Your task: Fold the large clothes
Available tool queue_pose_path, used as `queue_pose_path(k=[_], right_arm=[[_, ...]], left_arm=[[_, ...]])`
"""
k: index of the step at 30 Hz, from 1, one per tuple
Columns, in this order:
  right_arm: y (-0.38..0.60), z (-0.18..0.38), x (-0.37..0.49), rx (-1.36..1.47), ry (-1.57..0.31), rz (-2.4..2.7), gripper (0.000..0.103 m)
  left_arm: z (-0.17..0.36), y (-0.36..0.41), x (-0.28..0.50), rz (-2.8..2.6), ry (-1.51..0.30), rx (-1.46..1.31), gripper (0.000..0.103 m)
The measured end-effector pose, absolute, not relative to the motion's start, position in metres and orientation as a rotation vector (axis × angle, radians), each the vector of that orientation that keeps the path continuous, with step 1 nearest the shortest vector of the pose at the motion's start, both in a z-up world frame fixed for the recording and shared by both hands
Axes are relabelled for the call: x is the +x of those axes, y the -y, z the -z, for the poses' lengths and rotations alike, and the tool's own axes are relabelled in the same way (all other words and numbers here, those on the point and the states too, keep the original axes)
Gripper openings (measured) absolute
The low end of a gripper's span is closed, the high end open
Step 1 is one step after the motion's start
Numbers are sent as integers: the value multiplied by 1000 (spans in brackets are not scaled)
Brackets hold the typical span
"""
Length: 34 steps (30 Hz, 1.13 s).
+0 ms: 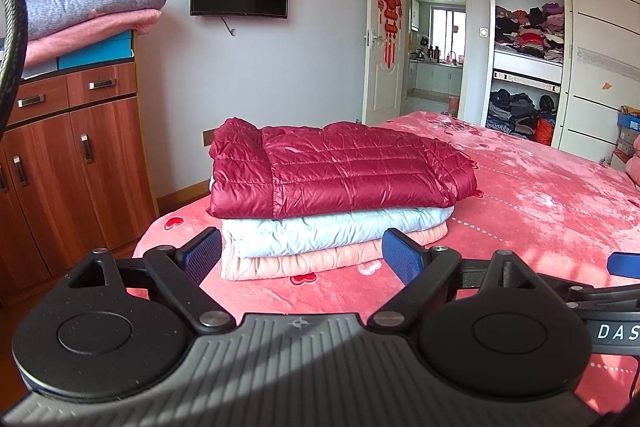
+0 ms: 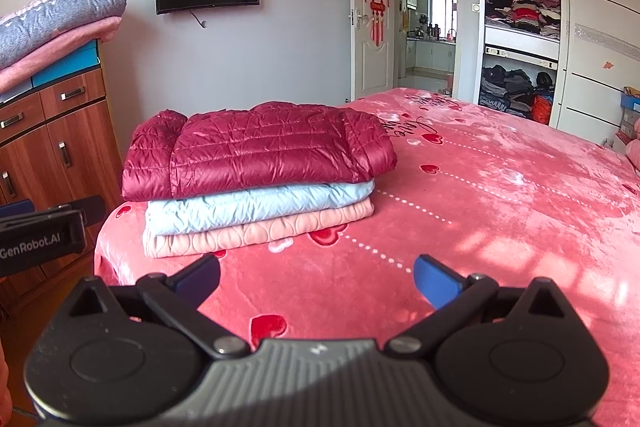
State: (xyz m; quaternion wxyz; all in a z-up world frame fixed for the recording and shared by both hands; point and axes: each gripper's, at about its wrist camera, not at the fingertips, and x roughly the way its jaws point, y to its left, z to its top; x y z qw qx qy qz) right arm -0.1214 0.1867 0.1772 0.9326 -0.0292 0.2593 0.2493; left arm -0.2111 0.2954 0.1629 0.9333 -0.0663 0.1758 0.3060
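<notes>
Bedding first: the pink bed cover (image 2: pixel 500 187) is plush and slippery-looking, and the stack sits near its corner edge, so a careless nudge could slide the pile toward the floor. On top, the puffy red down jacket (image 2: pixel 256 151) over the blue garment (image 2: pixel 256 203) and the peach garment (image 2: pixel 256 231) may spring open or slip off — it overhangs them. Both the left gripper (image 1: pixel 302 259) and right gripper (image 2: pixel 316 281) hang released and empty, short of the stack.
</notes>
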Motion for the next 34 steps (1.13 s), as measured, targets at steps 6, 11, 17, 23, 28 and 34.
queue_pose_path(k=[6, 11, 17, 23, 28, 34], right_arm=[[-186, -176, -121, -57, -536, -509, 102], [-188, -175, -122, -68, -531, -509, 102], [-186, -170, -118, -54, -544, -515, 102], [-183, -164, -112, -38, -560, -519, 102], [-176, -158, -106, -15, -571, -517, 102], [-155, -145, -93, 36, -585, -494, 102]], left_arm=[[-161, -298, -209, -614, -364, -138, 103], [-160, -301, -208, -607, -359, -151, 103], [-158, -302, -204, -599, -362, -158, 103], [-157, -300, -199, -587, -375, -153, 103], [-155, -294, -195, -572, -381, -134, 103], [-151, -277, -179, -544, -412, -99, 103]])
